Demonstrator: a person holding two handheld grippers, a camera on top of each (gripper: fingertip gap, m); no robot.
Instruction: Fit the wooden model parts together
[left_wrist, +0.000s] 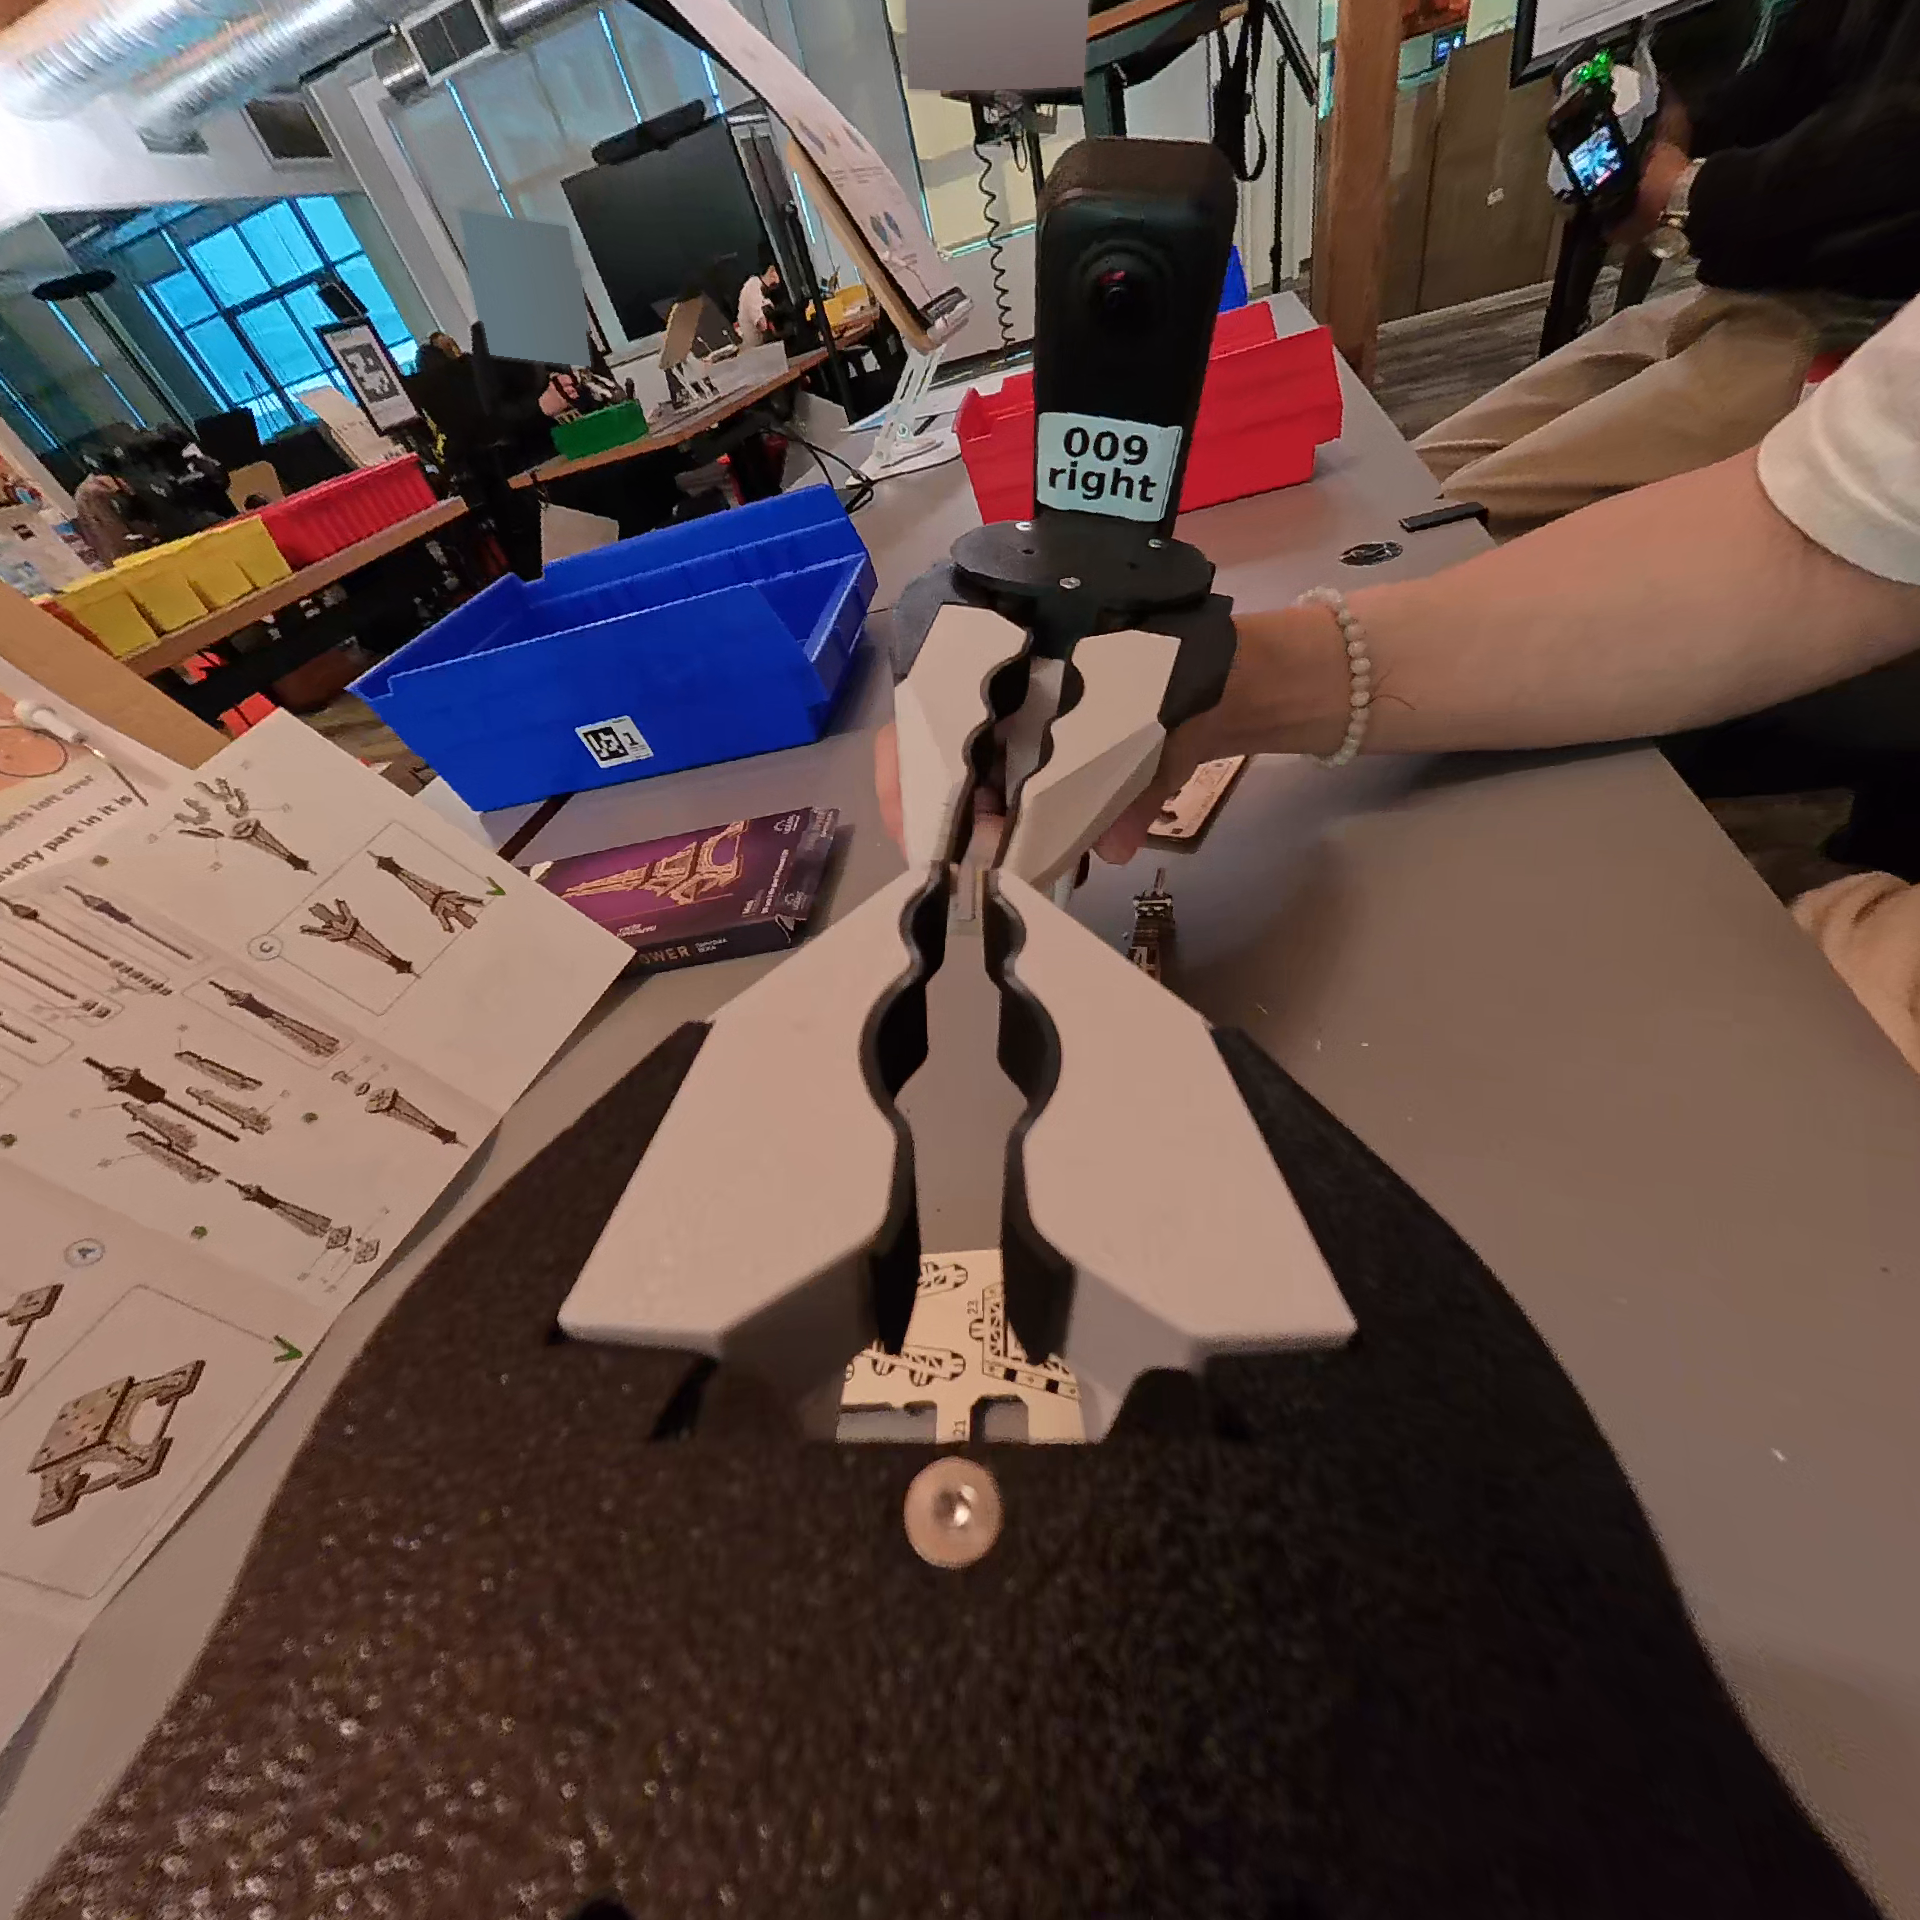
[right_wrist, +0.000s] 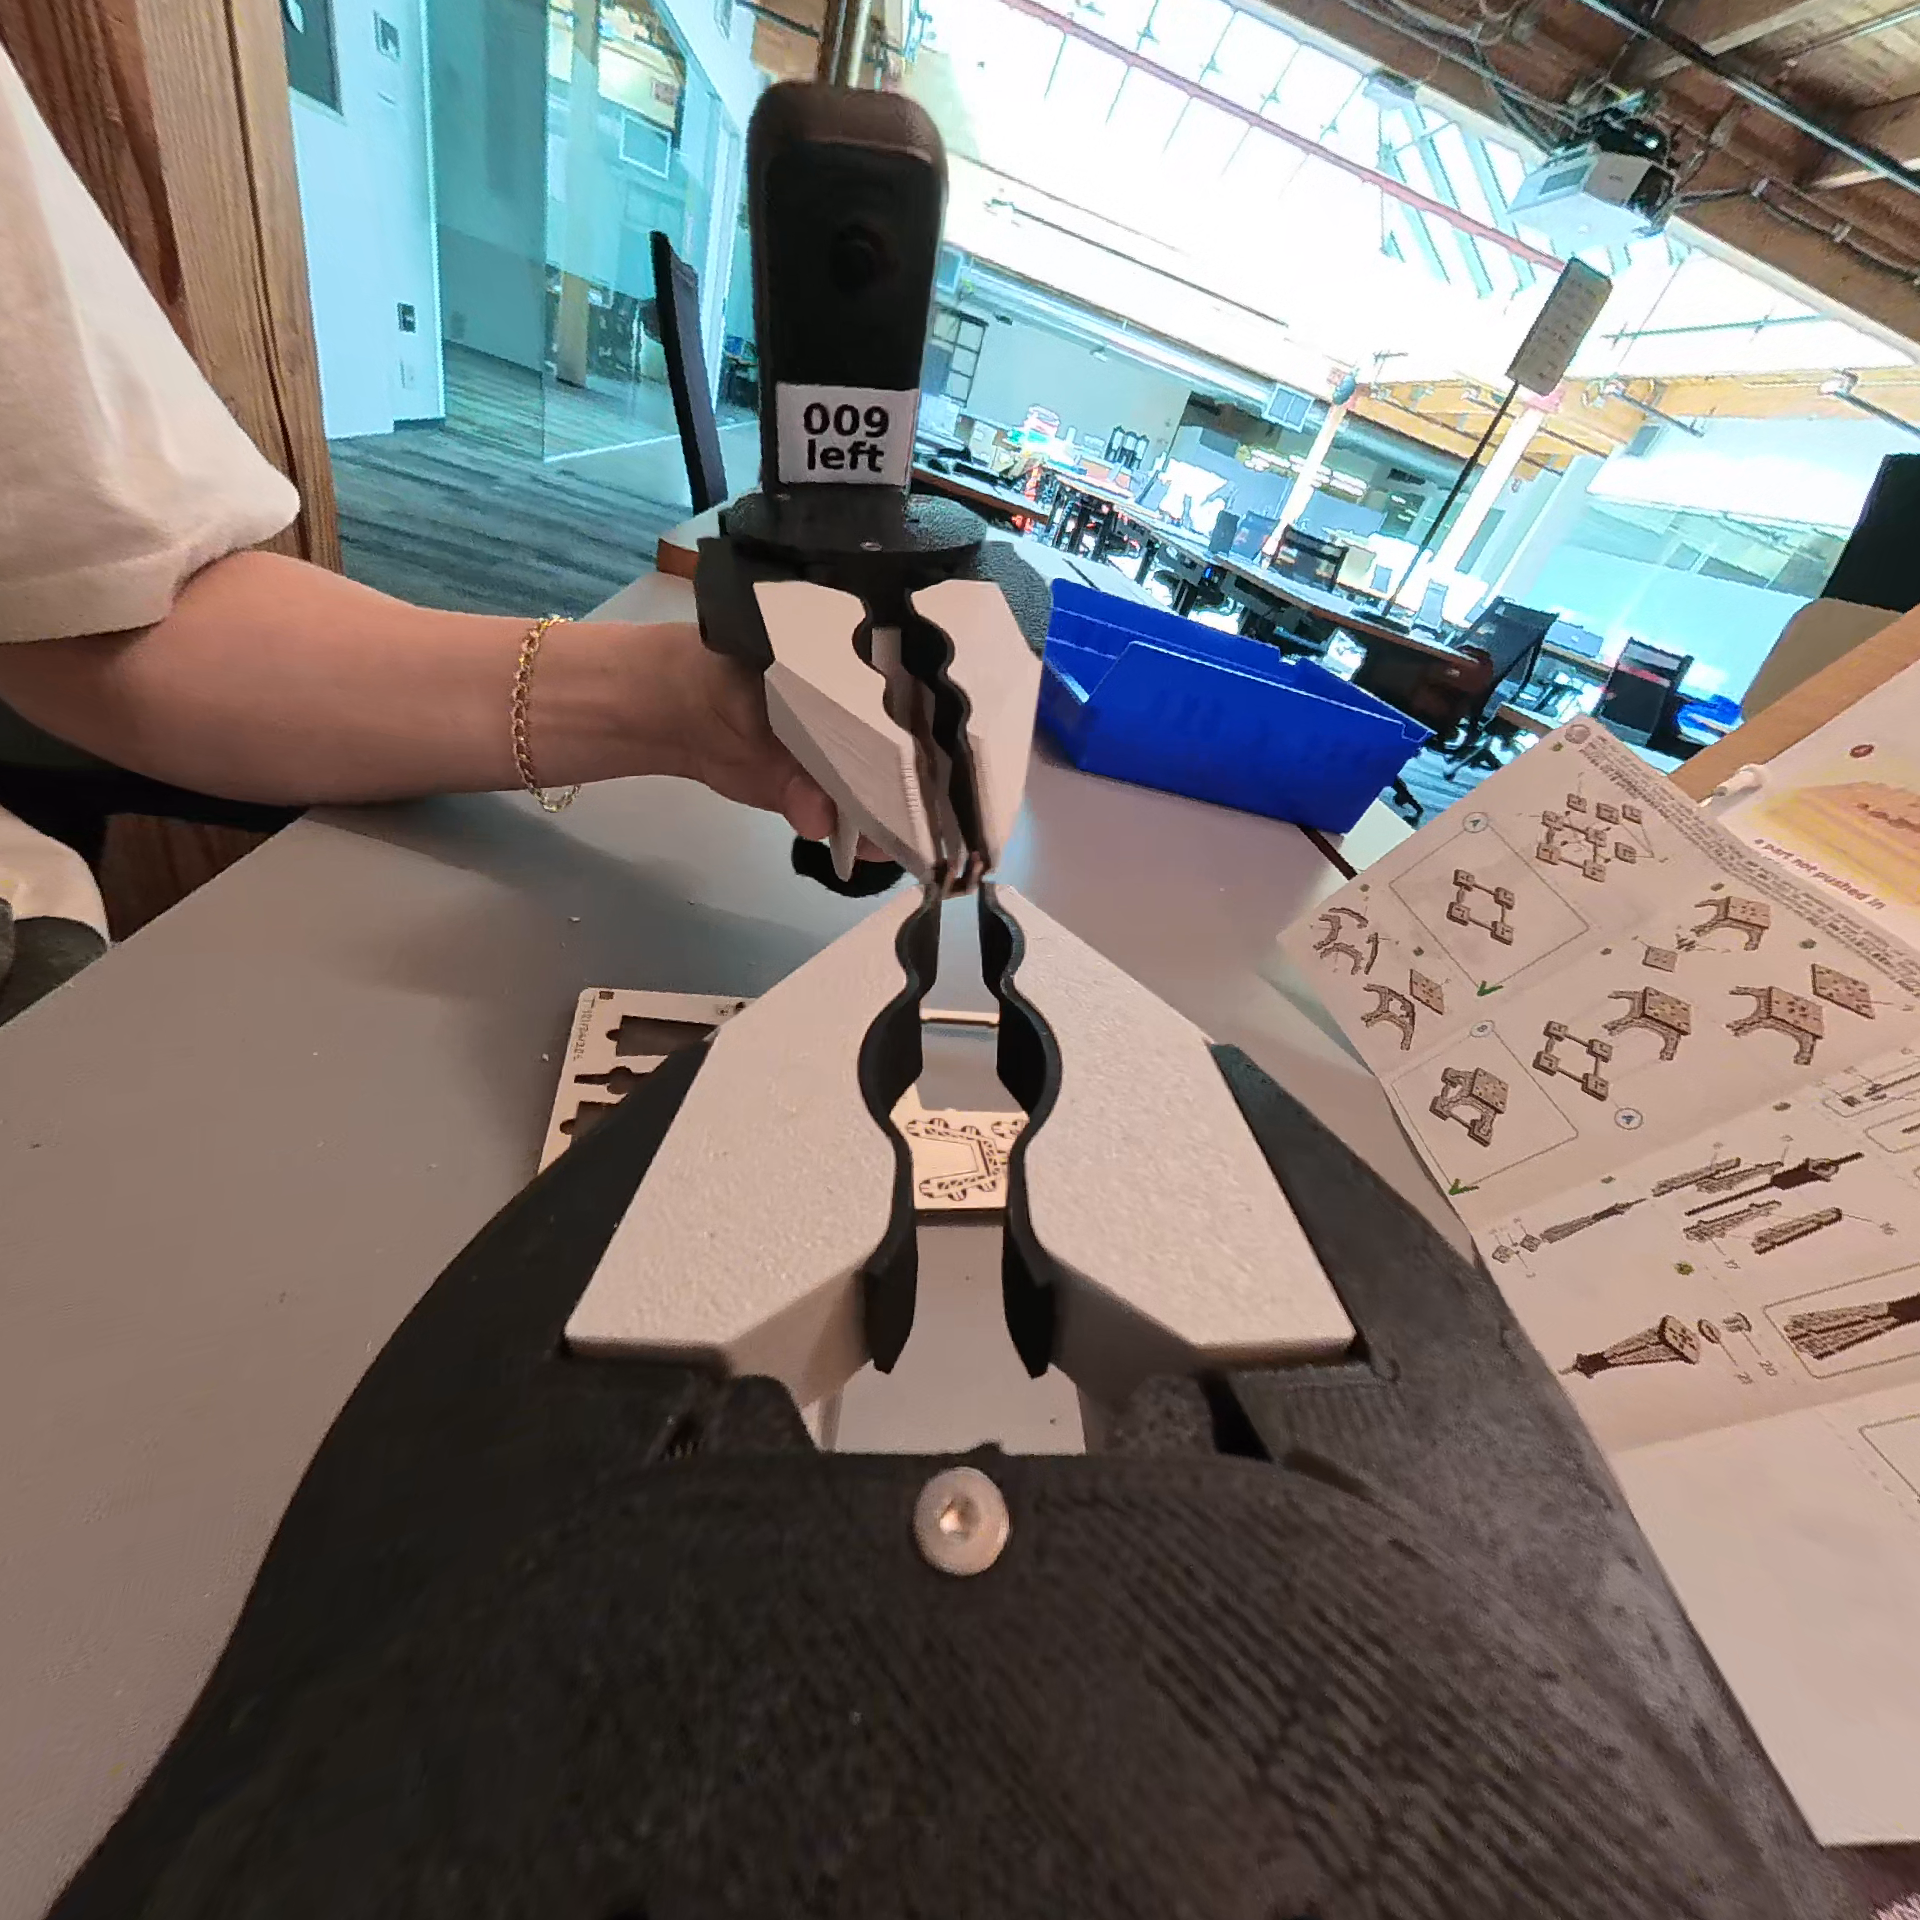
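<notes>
My two grippers meet tip to tip above the grey table (left_wrist: 1455, 1039). My left gripper (left_wrist: 966, 891) is shut on a small pale wooden part (left_wrist: 966, 902), mostly hidden by the fingertips. My right gripper (right_wrist: 961, 906) is shut on a small wooden part too. It faces the left gripper (right_wrist: 958, 868), at whose tips brown wood (right_wrist: 966, 871) shows. The right gripper also shows in the left wrist view (left_wrist: 982, 831). A laser-cut wooden sheet (left_wrist: 966, 1340) lies on the table under the grippers, also in the right wrist view (right_wrist: 961, 1158).
A partly built tower model (left_wrist: 1151, 925) lies near the right hand. An emptied wooden sheet frame (right_wrist: 623, 1049) lies on the table. Instruction sheets (left_wrist: 260, 1039) (right_wrist: 1662, 1039), a purple box (left_wrist: 707, 894), a blue bin (left_wrist: 644, 644) (right_wrist: 1226, 707) and a red bin (left_wrist: 1247, 416) surround the work spot. My two grippers' fingertips are within a few centimetres of each other. The partly built tower model (left_wrist: 1151, 925) is about 15 cm from both grippers' fingertips.
</notes>
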